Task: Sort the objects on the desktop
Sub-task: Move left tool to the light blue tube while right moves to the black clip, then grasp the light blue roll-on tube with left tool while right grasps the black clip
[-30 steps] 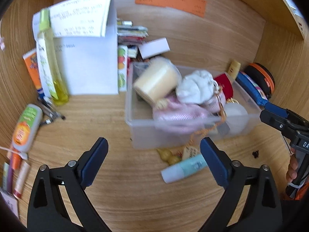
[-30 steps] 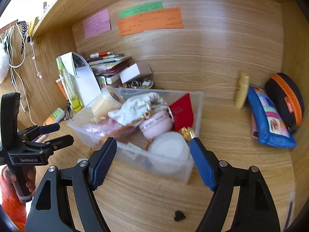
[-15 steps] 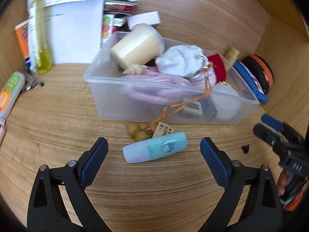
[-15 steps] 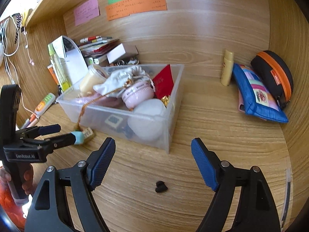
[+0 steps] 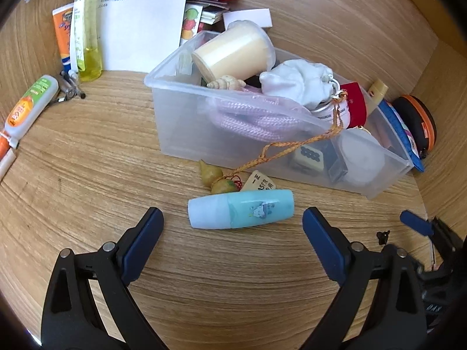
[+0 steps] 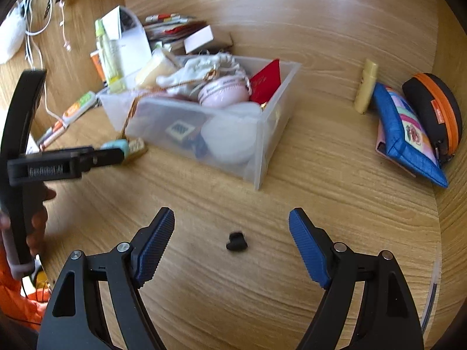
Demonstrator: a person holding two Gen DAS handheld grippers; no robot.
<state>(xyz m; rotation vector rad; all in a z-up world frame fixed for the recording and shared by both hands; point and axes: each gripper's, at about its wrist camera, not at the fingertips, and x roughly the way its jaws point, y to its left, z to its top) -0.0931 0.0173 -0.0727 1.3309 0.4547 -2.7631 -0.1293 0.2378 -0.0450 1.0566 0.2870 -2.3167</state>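
We are holding the left gripper (image 5: 232, 221) over the desk (image 5: 87, 151), jaws apart, a pale blue tube (image 5: 240, 209) lying between them just before the clear bin (image 5: 186, 128); nothing is being gripped. We are holding the right gripper (image 6: 232, 227) with jaws apart too, a small black piece (image 6: 235, 241) lying between them.

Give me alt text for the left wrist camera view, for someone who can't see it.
Open left tongs hover over a wooden desk, with a light blue tube lying flat just ahead between the blue pads. Behind it stands a clear plastic bin crammed with odds and ends, an orange cord trailing over its front wall.
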